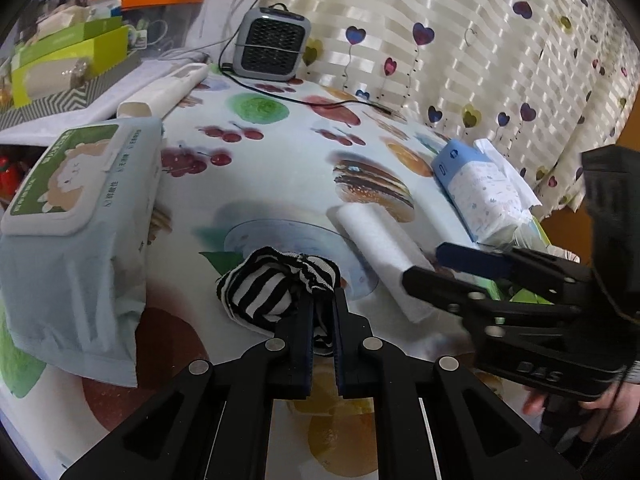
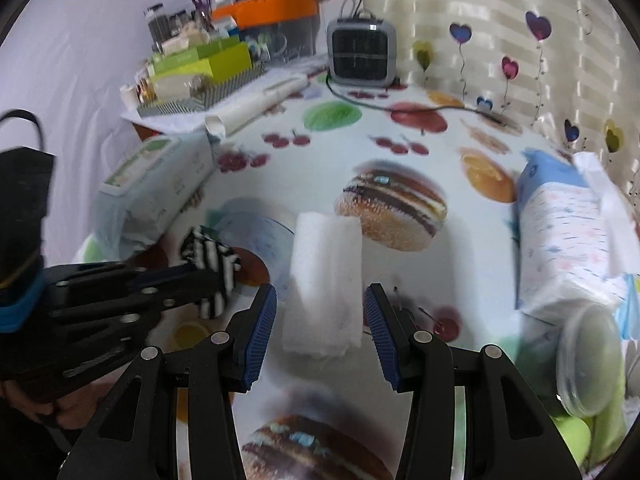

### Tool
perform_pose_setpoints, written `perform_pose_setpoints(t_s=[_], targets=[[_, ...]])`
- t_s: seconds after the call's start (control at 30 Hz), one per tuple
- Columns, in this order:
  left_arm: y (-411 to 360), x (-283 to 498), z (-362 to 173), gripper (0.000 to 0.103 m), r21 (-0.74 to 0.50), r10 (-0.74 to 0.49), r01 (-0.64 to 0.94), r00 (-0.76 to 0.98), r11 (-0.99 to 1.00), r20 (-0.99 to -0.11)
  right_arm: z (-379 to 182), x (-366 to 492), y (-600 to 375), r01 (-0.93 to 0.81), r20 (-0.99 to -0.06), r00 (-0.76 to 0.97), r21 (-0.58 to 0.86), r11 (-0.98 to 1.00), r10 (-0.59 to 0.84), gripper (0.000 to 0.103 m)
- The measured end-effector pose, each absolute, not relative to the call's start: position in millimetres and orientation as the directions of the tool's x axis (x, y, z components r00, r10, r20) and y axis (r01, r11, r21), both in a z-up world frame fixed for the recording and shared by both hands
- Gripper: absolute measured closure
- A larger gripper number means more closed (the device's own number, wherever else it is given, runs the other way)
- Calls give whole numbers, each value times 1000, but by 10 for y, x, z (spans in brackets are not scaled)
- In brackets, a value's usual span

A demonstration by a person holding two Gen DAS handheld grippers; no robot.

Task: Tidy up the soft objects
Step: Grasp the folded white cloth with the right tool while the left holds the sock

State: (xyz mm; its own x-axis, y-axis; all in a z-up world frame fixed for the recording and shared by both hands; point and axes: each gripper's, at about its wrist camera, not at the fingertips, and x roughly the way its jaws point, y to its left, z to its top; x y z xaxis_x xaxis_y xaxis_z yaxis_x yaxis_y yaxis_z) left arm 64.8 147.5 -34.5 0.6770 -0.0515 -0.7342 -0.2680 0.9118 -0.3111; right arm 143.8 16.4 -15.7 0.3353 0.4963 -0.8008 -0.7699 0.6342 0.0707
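Note:
A black-and-white striped sock bundle [image 1: 264, 292] lies on the printed tablecloth. My left gripper [image 1: 323, 300] is shut on its near edge. The sock also shows in the right wrist view [image 2: 216, 264], behind the left gripper [image 2: 188, 276]. A folded white towel [image 2: 326, 276] lies on the table, with its near end between the fingers of my right gripper [image 2: 320, 300], which is open. In the left wrist view the towel [image 1: 384, 248] lies right of the sock, with the right gripper [image 1: 428, 264] over its near end.
A wet-wipes pack [image 1: 76, 216] lies at the left. A blue-and-white tissue pack [image 2: 568, 240] and a clear round lid [image 2: 588, 360] are at the right. A grey heater [image 1: 274, 42] with its cord stands at the back by the heart-print curtain. Boxes crowd the back left.

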Motion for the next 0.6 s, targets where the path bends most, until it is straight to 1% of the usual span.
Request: perform_pose_setpoints(t_s=[0.2,0.27,0.33,0.37,0.47,0.6], targets=[[1480,645,-348,95,-313,-56,-264,677,913,-734,-313,1495,287,-770,-830,329,39,637,450,55],[1478,645,-348,95,-311,-53,-265,677,913,-734,-325,1507,288,-763,-837,314,59,643,449,56],[1481,645,-349,95,-312,-55,-264,676,913,-734,-305,1482,277,-767,-828,316,63,639,462,67],[1474,642,-345,95,-311,-55,-263,677,913,-734,-294,1462,281,-768,-824,333,45,639,458,75],[1440,621,-318,95,-308,-54,-259,679,915,-732,-266,1452,251,-763,-817,339,52,644,466,81],[1390,573,-257,95,-304,-52,-251,688,919,-724,-237,1433,173,-749,-811,347,62,659,470,83]])
